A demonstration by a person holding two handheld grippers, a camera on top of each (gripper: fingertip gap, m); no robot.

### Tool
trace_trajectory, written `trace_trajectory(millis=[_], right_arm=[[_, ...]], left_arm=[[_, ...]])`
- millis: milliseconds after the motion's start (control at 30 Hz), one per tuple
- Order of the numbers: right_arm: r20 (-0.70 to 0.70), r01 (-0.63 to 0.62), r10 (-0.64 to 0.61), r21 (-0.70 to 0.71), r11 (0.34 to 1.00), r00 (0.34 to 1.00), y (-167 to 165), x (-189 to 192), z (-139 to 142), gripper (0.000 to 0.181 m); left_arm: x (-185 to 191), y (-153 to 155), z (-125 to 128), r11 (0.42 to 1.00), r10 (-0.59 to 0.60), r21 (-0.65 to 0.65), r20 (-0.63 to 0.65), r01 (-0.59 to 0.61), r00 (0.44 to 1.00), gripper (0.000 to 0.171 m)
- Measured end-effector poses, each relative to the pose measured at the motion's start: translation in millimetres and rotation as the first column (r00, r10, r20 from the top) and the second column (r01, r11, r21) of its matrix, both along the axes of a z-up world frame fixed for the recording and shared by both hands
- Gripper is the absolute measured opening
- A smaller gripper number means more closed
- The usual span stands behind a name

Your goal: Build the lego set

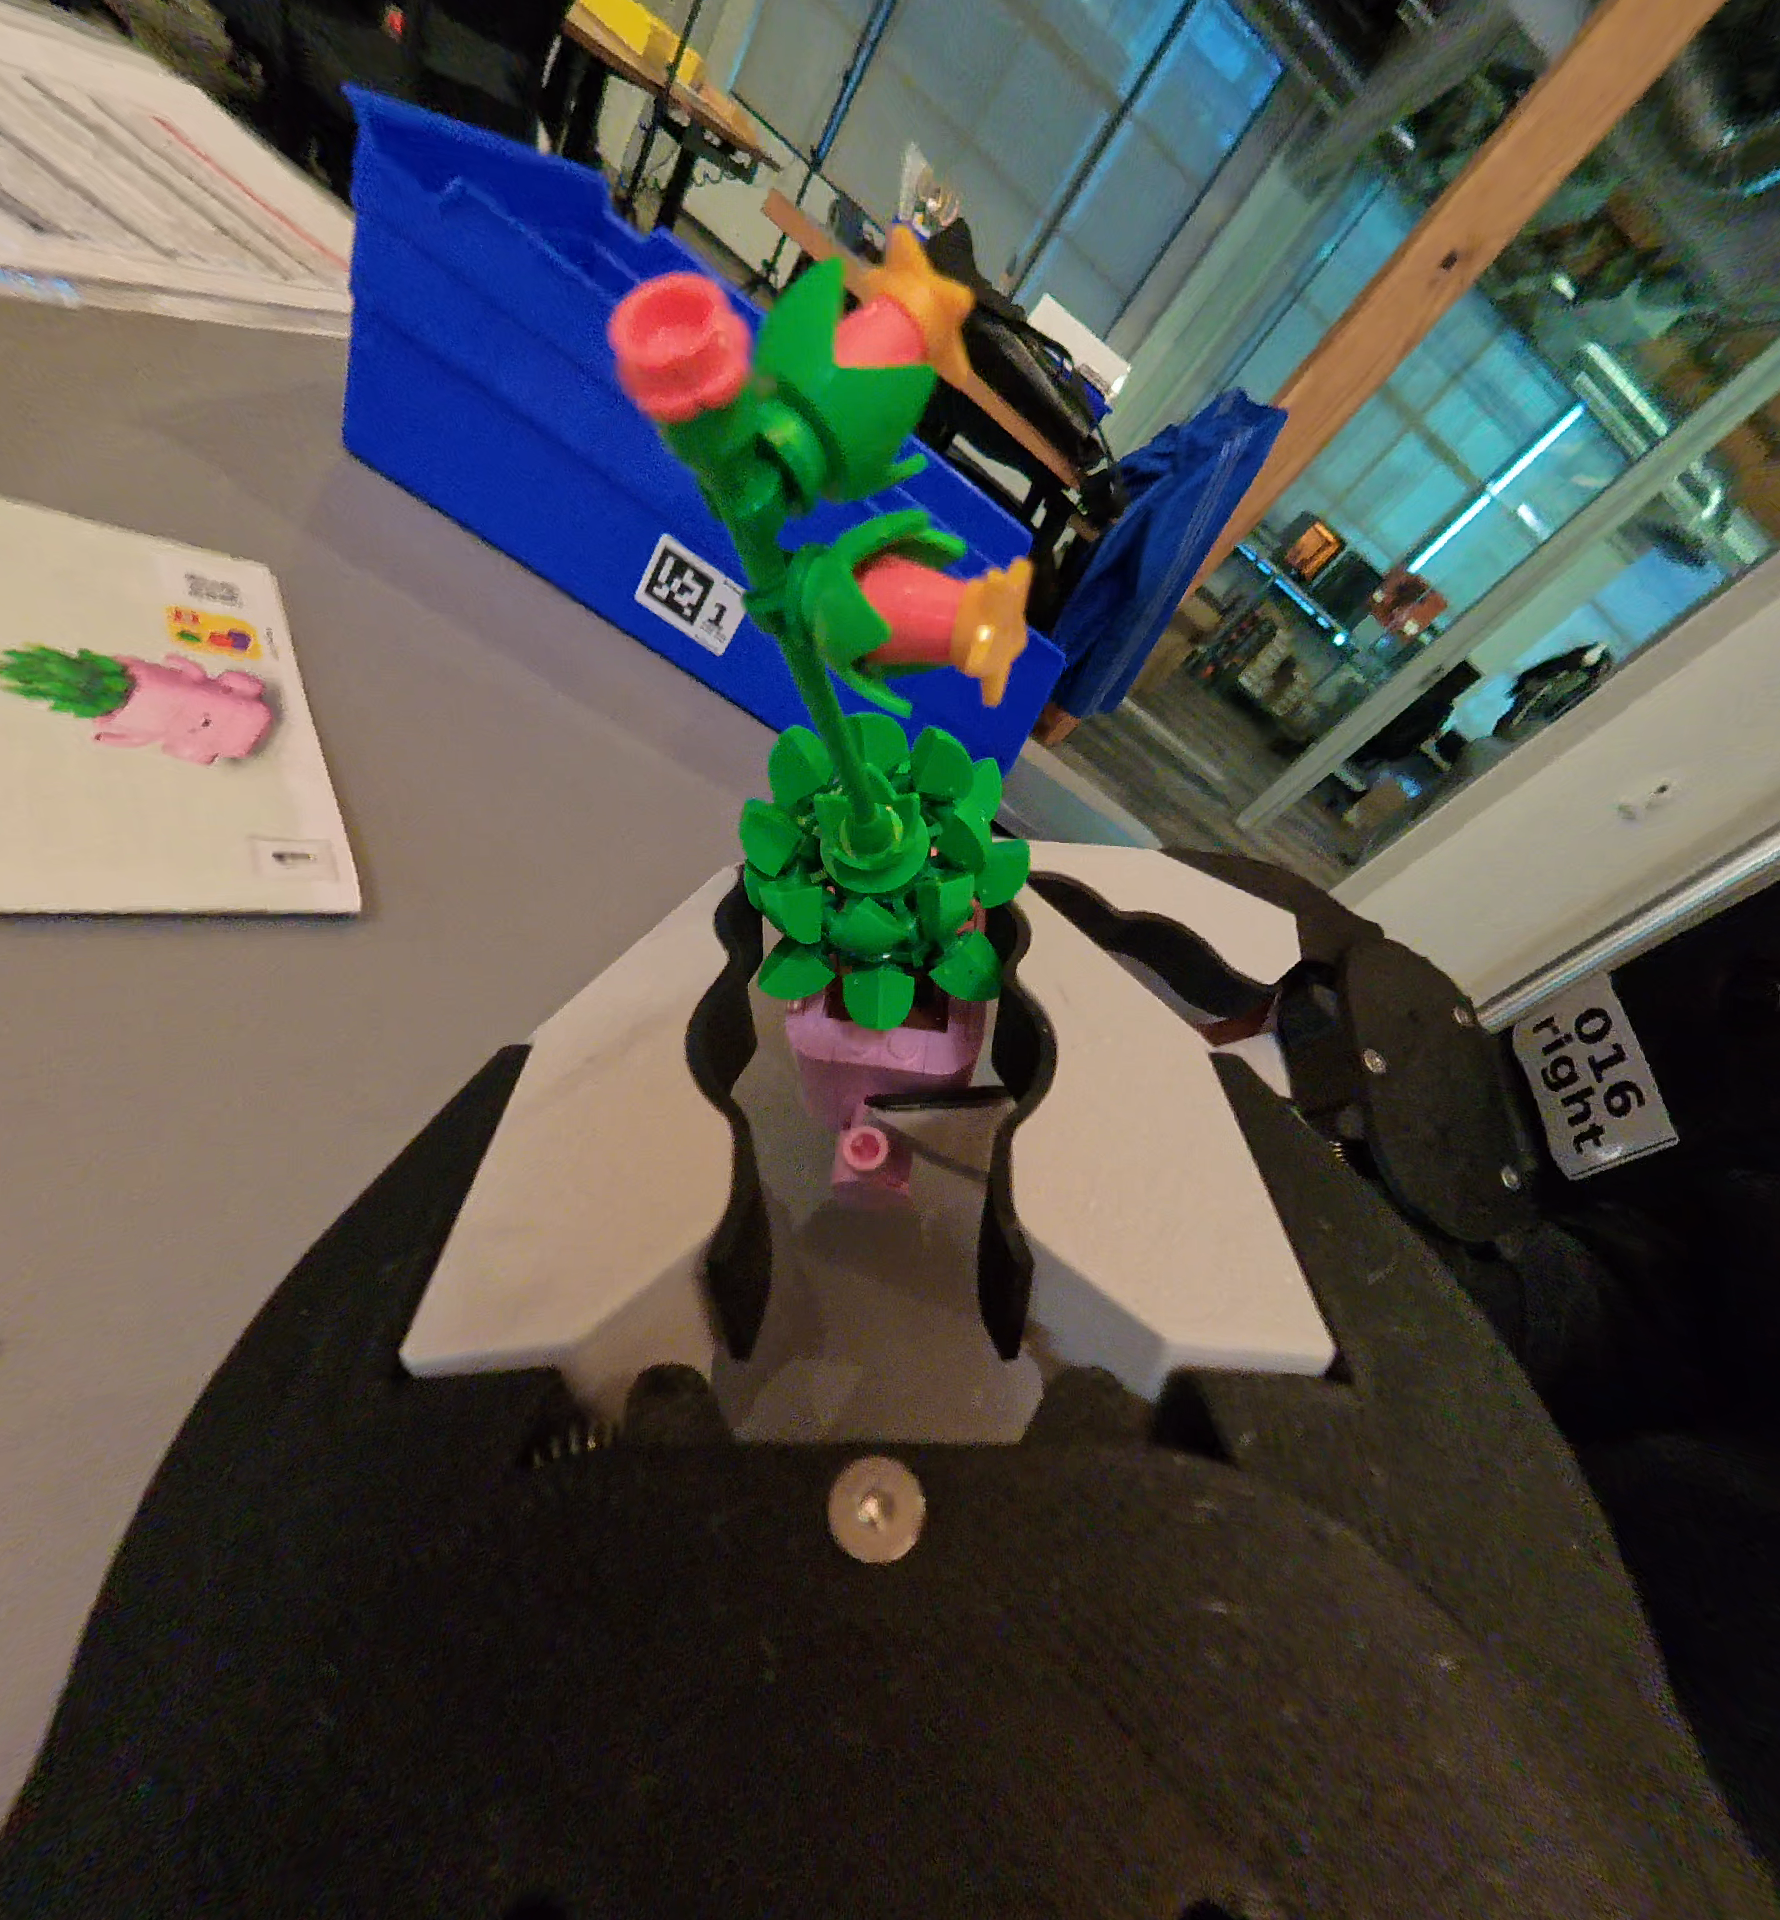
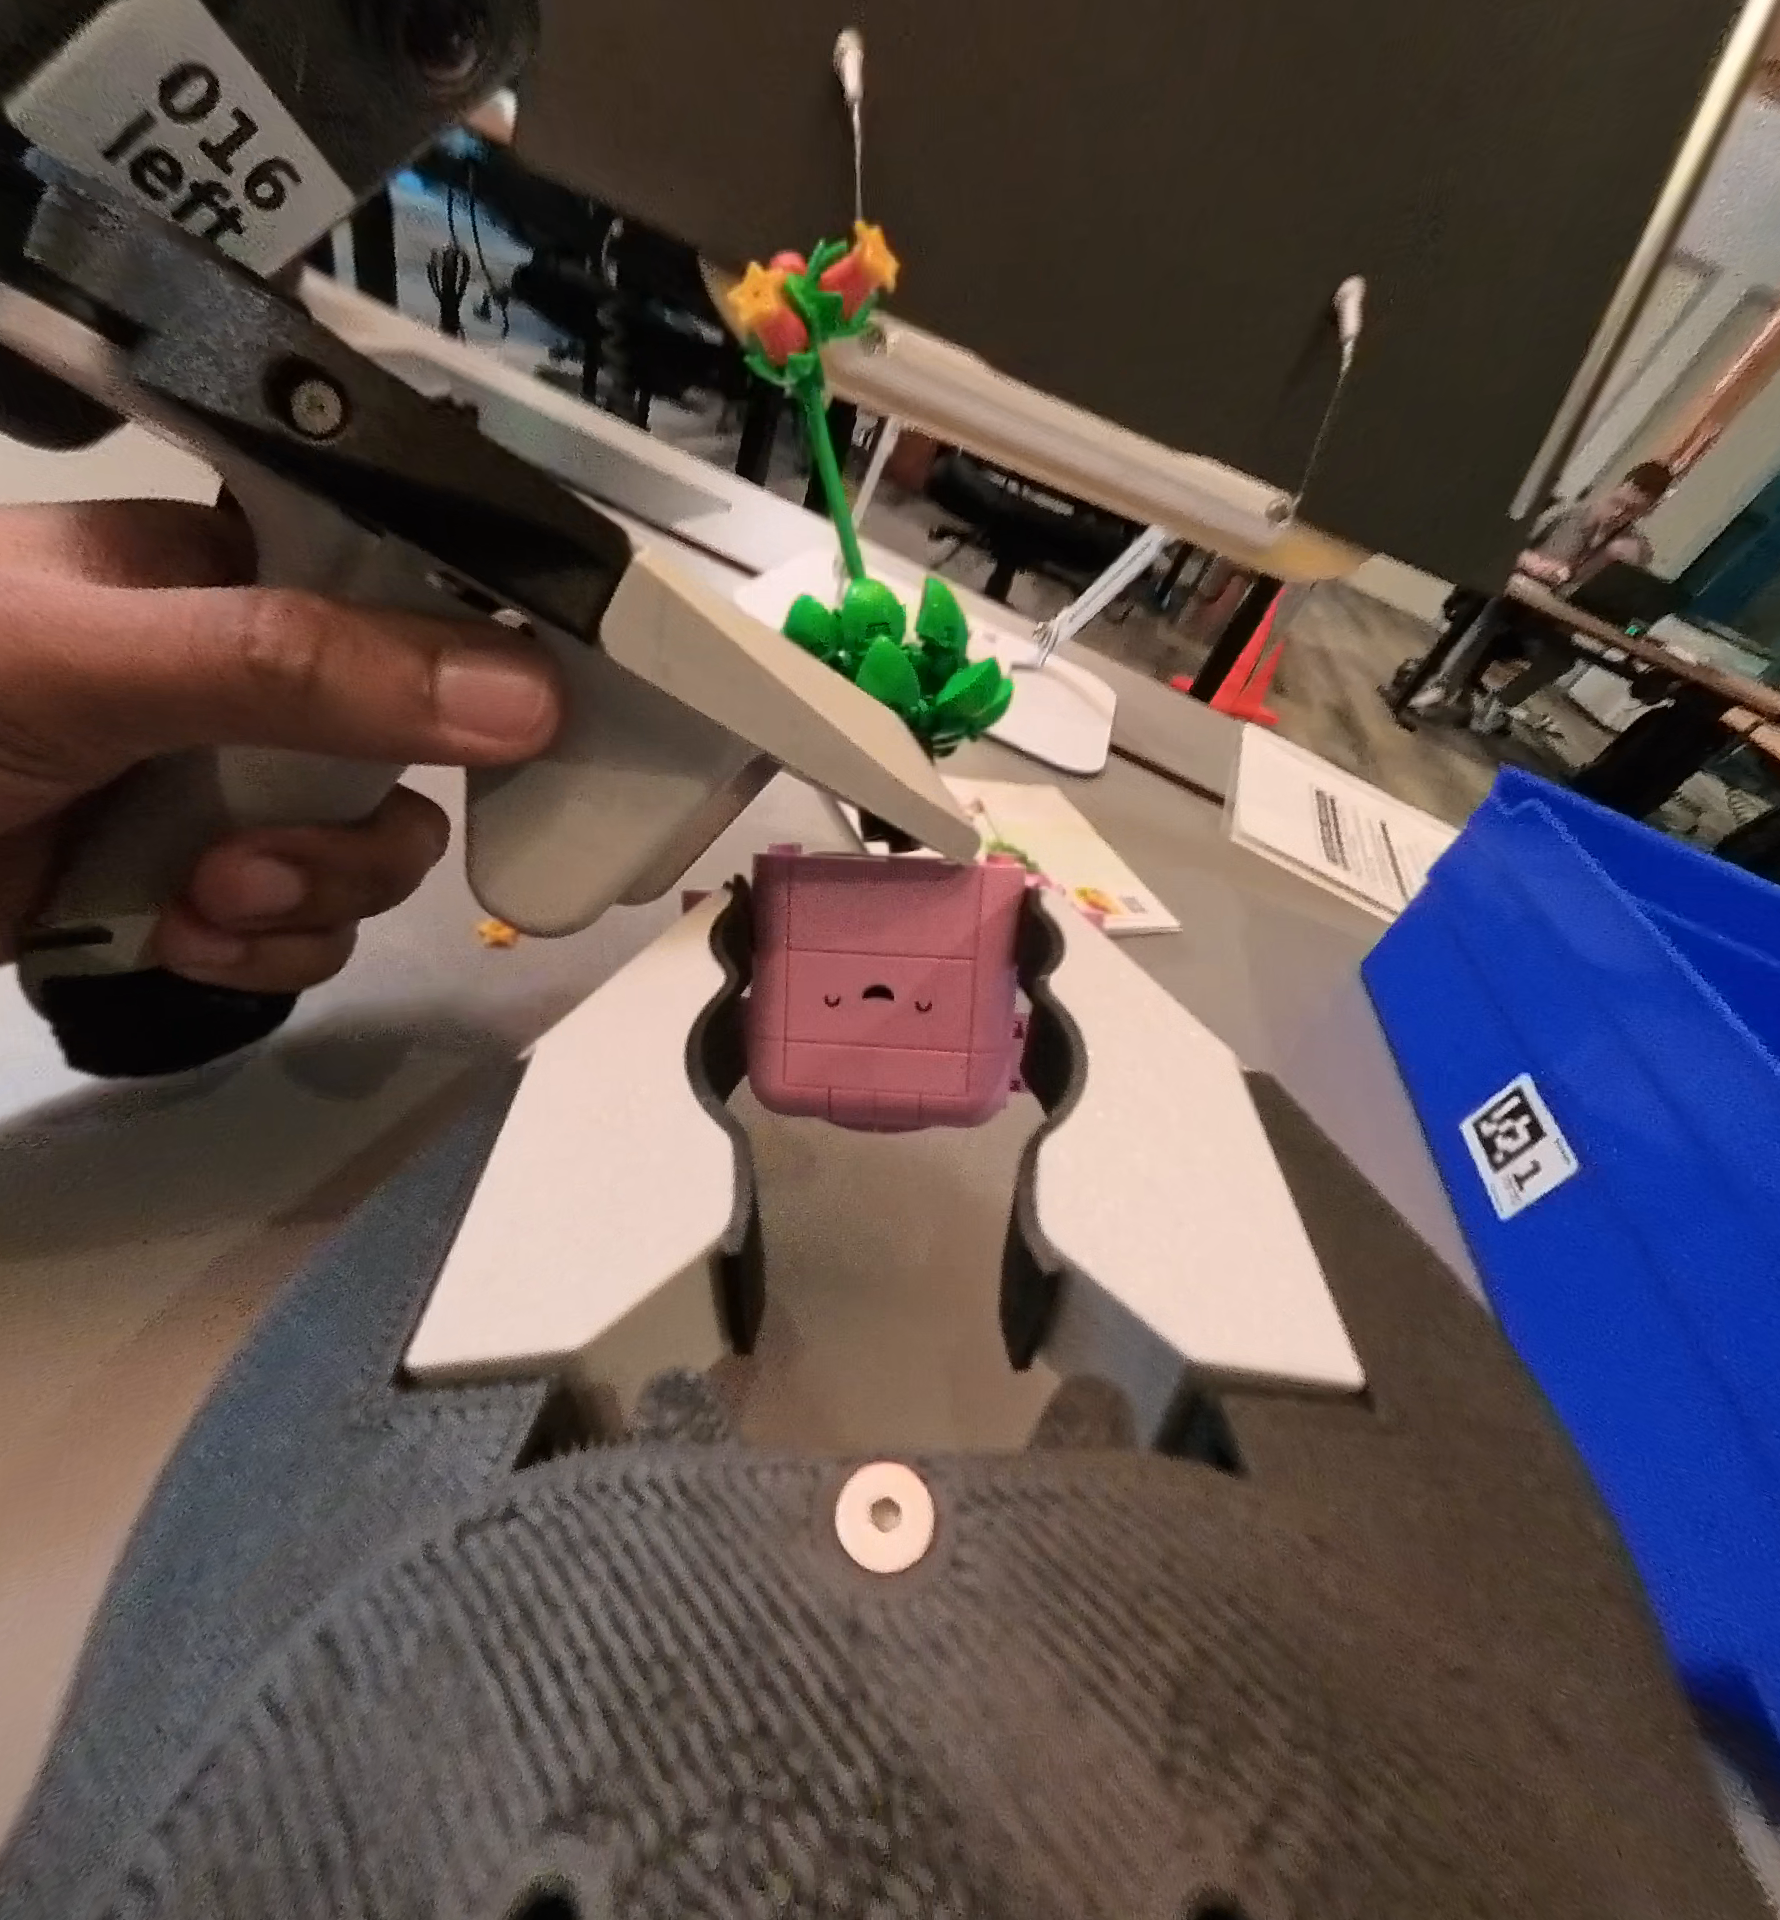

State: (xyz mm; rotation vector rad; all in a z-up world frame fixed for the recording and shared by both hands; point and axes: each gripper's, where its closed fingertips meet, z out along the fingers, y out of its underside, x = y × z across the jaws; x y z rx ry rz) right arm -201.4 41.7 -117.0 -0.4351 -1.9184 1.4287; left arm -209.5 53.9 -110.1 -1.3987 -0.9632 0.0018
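Observation:
A lego plant stands in a pink cube pot (image 2: 875,997) with a small face on its front. It has a green leaf cluster (image 1: 875,883), a green stem (image 1: 813,665), a pink bud (image 1: 678,343) and two pink flowers with orange star tips (image 1: 969,623). My left gripper (image 1: 870,925) is shut on the plant at the leaf cluster and pot top. My right gripper (image 2: 881,935) is shut on the pink pot from the front. One white finger (image 2: 782,717) of the left gripper lies over the pot top. A white finger (image 1: 1166,904) of the right gripper shows at the right.
A blue bin (image 1: 512,395) with a marker tag stands behind the plant and shows at the right in the right wrist view (image 2: 1644,1195). An instruction booklet (image 1: 86,727) lies on the grey table. A small orange star piece (image 2: 496,932) lies near a person's hand (image 2: 190,675). Left and right tips are no more than a few centimetres apart.

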Motion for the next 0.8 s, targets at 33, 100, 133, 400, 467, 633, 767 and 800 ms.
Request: trace_trajectory(millis=[33, 100, 133, 400, 467, 633, 767, 800], right_arm=[[-0.016, 0.001, -0.002, -0.026, 1.000, 1.000, 1, 0, 4, 0.050], [-0.040, 0.001, -0.004, -0.065, 0.998, 0.999, 2, 2, 10, 0.050], [-0.051, 0.002, -0.005, -0.073, 0.997, 0.999, 3, 2, 12, 0.050], [-0.185, -0.013, 0.010, -0.016, 1.000, 0.983, -3, 12, 15, 0.050], [-0.180, -0.022, 0.015, -0.033, 0.999, 0.984, -3, 12, 17, 0.050], [-0.168, -0.069, 0.049, -0.118, 0.991, 0.985, -2, 16, 25, 0.050], [-0.162, -0.116, 0.085, -0.189, 0.975, 0.983, -3, 21, 32, 0.050], [-0.159, -0.112, 0.082, -0.193, 0.975, 0.984, -3, 21, 32, 0.050]], left_arm=[[1, 1, 4, 1.000, 0.006, -0.015, -0.015, -0.007, 1.000, 0.042], [3, 3, 10, 0.999, 0.020, -0.040, -0.033, -0.021, 0.999, 0.042], [5, 4, 12, 0.998, 0.020, -0.057, -0.043, -0.023, 0.999, 0.042], [15, -2, 18, 0.976, -0.026, -0.217, -0.074, 0.009, 0.997, 0.041], [16, -3, 19, 0.975, -0.024, -0.223, -0.081, 0.005, 0.996, 0.041], [20, 4, 24, 0.973, -0.049, -0.230, -0.105, 0.024, 0.993, 0.045], [19, 6, 17, 0.951, -0.051, -0.308, -0.108, 0.016, 0.993, 0.056], [19, 6, 12, 0.937, -0.054, -0.350, -0.110, 0.012, 0.992, 0.061]])
